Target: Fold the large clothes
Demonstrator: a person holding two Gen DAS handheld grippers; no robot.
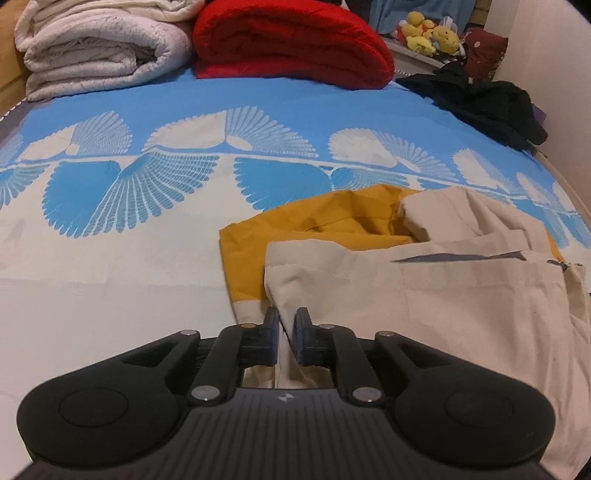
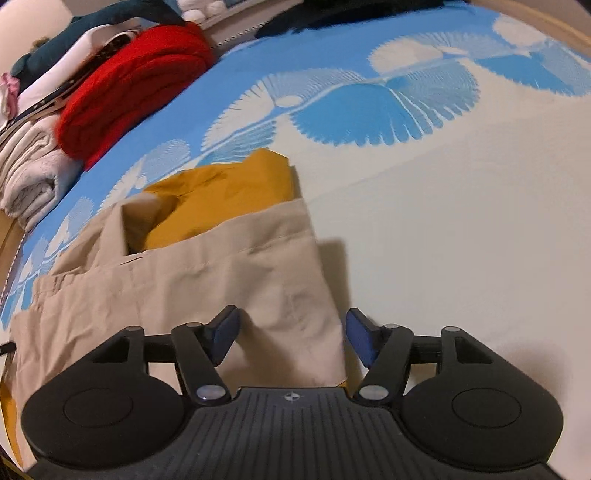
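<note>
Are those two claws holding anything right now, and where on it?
The left claw pinches the beige garment at its near corner edge. The right claw is open over the same cloth, gripping nothing.

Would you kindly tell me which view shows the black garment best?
The left wrist view: the crumpled black garment lies whole at the bed's far right edge. The right wrist view catches only a dark sliver at its top border.

The beige garment (image 1: 443, 306) hides most of the yellow garment (image 1: 314, 218) beneath it and runs off the right edge. Far right, the dark clothes (image 1: 480, 99) are too crumpled to identify; the yellow toys (image 1: 428, 35) are blurred.
</note>
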